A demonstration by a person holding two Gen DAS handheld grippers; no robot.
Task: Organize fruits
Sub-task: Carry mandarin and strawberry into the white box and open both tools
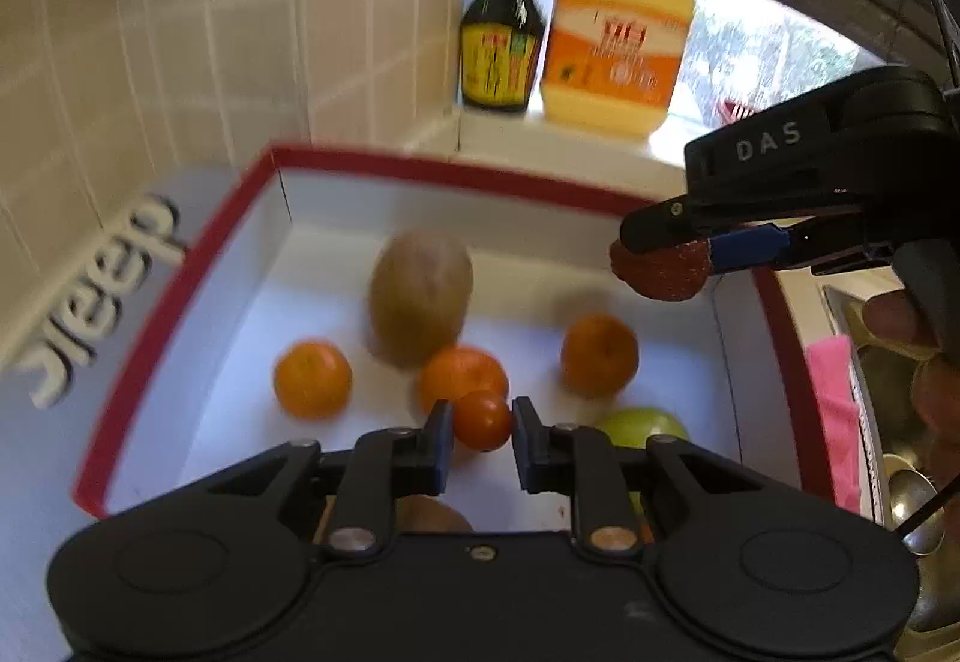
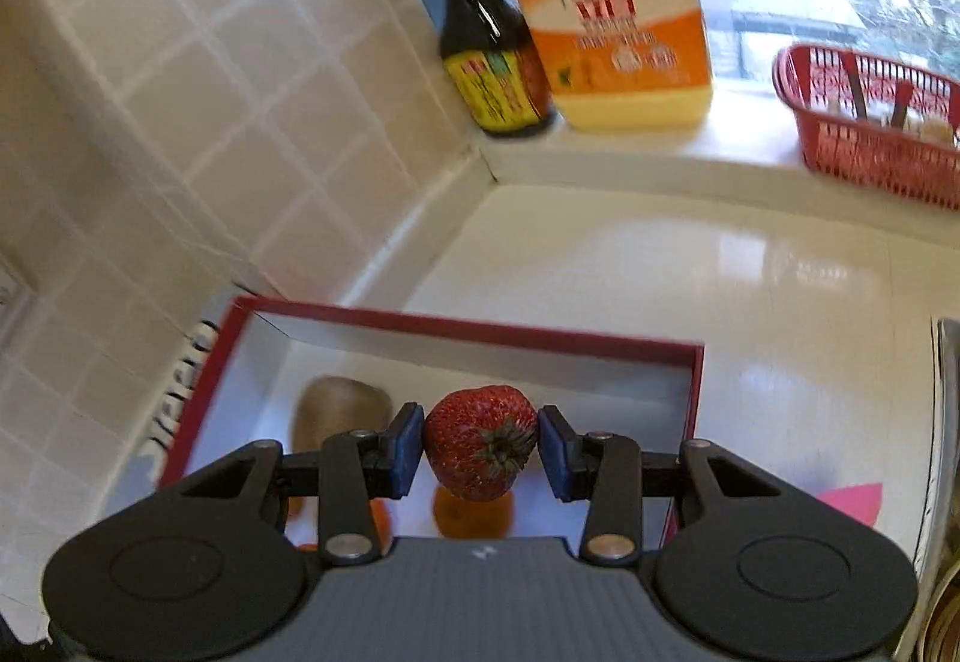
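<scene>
On my left wrist view, the left tool (image 1: 482,437) pinches a cherry tomato (image 1: 482,420), hanging over the near end of the red-rimmed box (image 1: 180,278), above the oranges (image 1: 312,378).

On my right wrist view, the right tool (image 2: 480,449) pinches a strawberry (image 2: 480,440), stem toward me, over the box's (image 2: 480,333) right part. Both fruits sit directly above the box floor, so I judge either drop goes straight down.

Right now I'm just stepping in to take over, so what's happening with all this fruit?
A person is sorting fruit into a red-rimmed box on the counter. The left hand-held gripper is shut on a cherry tomato; the right hand-held gripper is shut on a strawberry. Both hang over the box, which already holds three oranges, a kiwi and a green fruit.
</scene>
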